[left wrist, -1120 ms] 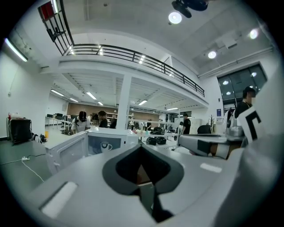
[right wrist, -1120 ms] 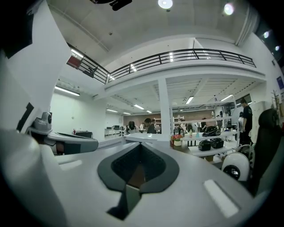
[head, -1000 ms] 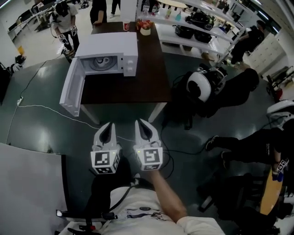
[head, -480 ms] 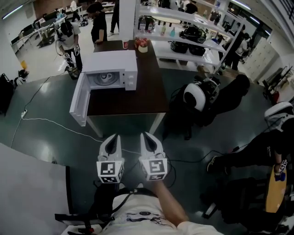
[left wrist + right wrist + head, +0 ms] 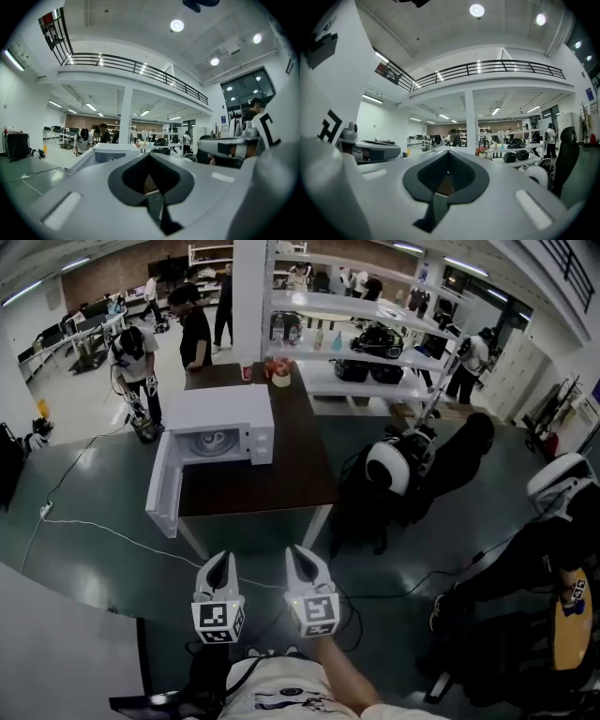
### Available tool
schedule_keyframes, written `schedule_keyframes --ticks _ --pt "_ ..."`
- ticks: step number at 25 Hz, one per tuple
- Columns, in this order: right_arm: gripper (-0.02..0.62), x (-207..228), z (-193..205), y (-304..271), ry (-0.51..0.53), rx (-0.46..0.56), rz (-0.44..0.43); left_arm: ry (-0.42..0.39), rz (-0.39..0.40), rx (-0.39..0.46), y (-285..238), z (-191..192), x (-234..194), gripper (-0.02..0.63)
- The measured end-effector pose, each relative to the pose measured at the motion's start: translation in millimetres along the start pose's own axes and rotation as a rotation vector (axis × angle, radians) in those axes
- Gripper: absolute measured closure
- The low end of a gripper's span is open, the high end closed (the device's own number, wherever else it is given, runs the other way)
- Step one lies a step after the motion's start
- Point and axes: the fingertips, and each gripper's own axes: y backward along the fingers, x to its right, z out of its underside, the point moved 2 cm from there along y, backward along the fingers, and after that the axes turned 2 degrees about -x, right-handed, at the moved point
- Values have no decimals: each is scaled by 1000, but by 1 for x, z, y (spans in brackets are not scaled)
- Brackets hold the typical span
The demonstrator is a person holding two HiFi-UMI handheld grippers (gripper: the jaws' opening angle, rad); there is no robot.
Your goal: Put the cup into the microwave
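The white microwave stands on a dark brown table with its door swung open to the left. Something pale sits on the turntable inside, too small to make out. A small red cup is at the table's far end. My left gripper and right gripper hang side by side over the floor, short of the table's near edge, both pointing level at it. Each is shut with nothing between its jaws. The left gripper looks toward the microwave. The right gripper faces the table end and the shelves.
A basket of red items sits beside the red cup. White shelving runs behind the table on the right. A white helmet-like unit rests on black gear right of the table. A cable crosses the floor. People stand at the back.
The head view has tilted up and shows more of the room, so the table and microwave look smaller. Both grippers sit lower in the picture, still shut and side by side.
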Motion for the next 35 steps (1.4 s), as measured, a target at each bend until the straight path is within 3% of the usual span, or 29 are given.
schedule_keyframes --ticks 15,21,35 --pt "597 4 -10 -2 12 26 6 -14 6 16 -2 -4 3 609" --pt "597 10 -31 -4 8 57 7 -34 -7 45 -5 -26 4 609" --pt "597 7 -29 -12 25 22 -43 -26 -38 28 -3 -27 4 609"
